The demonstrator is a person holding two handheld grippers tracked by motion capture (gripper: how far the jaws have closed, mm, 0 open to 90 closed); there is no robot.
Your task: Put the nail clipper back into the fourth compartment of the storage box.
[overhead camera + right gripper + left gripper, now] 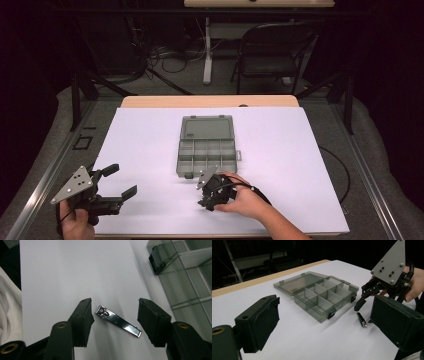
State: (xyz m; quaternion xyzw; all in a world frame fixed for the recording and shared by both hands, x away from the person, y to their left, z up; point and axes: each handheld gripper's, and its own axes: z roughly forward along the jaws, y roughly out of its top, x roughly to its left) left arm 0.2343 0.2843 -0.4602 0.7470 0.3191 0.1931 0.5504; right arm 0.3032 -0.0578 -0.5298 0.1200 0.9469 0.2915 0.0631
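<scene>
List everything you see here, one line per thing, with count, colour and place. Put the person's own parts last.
Nail clipper: one, shiny silver, lying flat on the white sheet between the right gripper's open jaws, touching neither pad.
Compartment box: one, smoky grey see-through plastic, mid-table, lid folded open away from the person, compartments look empty.
White sheet: one, white, covering most of the tabletop.
Table: one, light wood, its far edge bare beyond the sheet.
Chair: one, dark, on the floor behind the table.
Left gripper: one, black with grey plate, near left corner, jaws open, nothing between them.
Right gripper: one, black, just in front of the box, open over the clipper.
Hands: two, at the near edge, each holding a gripper.
</scene>
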